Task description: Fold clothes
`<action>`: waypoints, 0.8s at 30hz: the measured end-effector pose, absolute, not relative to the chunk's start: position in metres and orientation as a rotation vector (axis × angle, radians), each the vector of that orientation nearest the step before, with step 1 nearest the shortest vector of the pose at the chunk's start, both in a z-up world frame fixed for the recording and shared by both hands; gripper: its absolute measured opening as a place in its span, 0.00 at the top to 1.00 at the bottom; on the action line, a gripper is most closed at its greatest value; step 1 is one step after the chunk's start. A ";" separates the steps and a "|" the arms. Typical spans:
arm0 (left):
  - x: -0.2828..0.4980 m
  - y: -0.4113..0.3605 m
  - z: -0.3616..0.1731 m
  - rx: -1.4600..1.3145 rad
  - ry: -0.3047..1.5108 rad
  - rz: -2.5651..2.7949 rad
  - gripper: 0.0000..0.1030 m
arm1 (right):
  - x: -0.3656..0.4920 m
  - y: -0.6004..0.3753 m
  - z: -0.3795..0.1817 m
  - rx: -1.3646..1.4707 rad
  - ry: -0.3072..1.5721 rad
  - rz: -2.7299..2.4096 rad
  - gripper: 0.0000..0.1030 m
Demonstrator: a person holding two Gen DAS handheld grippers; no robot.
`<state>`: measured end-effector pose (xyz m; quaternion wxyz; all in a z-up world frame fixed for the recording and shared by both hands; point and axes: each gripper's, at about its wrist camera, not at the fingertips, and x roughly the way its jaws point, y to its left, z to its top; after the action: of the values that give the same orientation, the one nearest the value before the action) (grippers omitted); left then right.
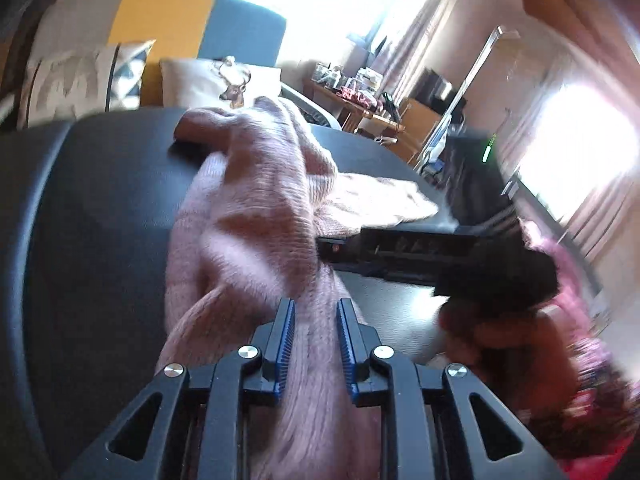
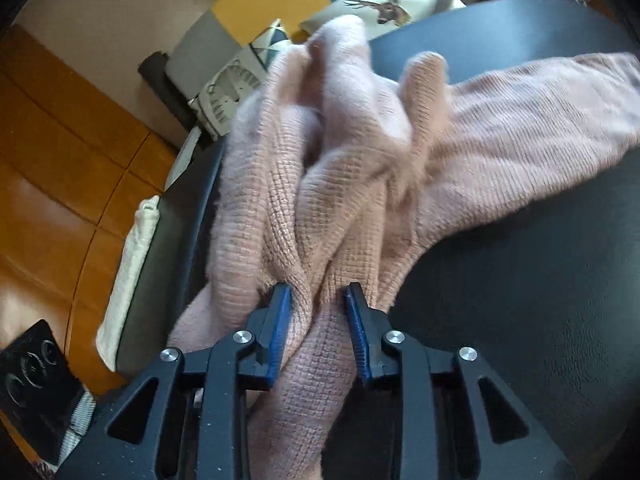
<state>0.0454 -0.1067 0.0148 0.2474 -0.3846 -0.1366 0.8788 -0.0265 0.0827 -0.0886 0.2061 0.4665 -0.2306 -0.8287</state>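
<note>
Currently shown from two wrist views: pale pink ribbed knit sweater point(image 1: 256, 216) heaped in twisted folds on a dark matte tabletop point(image 1: 100, 208), one flatter part spread toward the far edge. Left gripper point(image 1: 315, 344), black with blue ribbed pads, straddling a bunched rope of the knit; pads close beside the fabric, though hard to tell whether pressing or merely flanking it. Right gripper point(image 2: 318, 332) pinching a thick gather of the same sweater point(image 2: 360, 152), wool bulging around both pads, so apparently gripping. Right gripper also visible in the left view point(image 1: 440, 252), blurred, low over the table. Likely step: lifting and spreading the garment flat before any fold. Best done by pulling the two grips apart sideways, keeping tension even, shaking out twists, laying the body flat. Soft, stretchy knit likely to slip or sag. No containers in sight; only patterned cushions point(image 1: 216, 80) beyond the table.
</note>
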 end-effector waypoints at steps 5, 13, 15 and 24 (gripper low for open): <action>0.055 -0.144 0.020 -1.063 -0.486 2.450 0.80 | -0.019 0.090 -0.098 1.243 -0.689 -2.344 0.67; 0.072 -0.151 0.031 -1.003 -0.390 2.319 0.80 | -0.022 0.098 -0.097 1.263 -0.698 -2.338 0.66; 0.082 -0.145 0.035 -1.020 -0.300 2.271 0.80 | -0.022 0.105 -0.098 1.264 -0.707 -2.335 0.66; 0.100 -0.150 0.014 -1.190 -0.152 2.250 0.79 | -0.036 0.109 -0.098 1.262 -0.729 -2.333 0.64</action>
<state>0.0996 -0.1498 0.0143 0.2918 -0.4463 -0.0570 0.8440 -0.0355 0.1087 -0.0978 0.1939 0.4501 -0.2598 -0.8320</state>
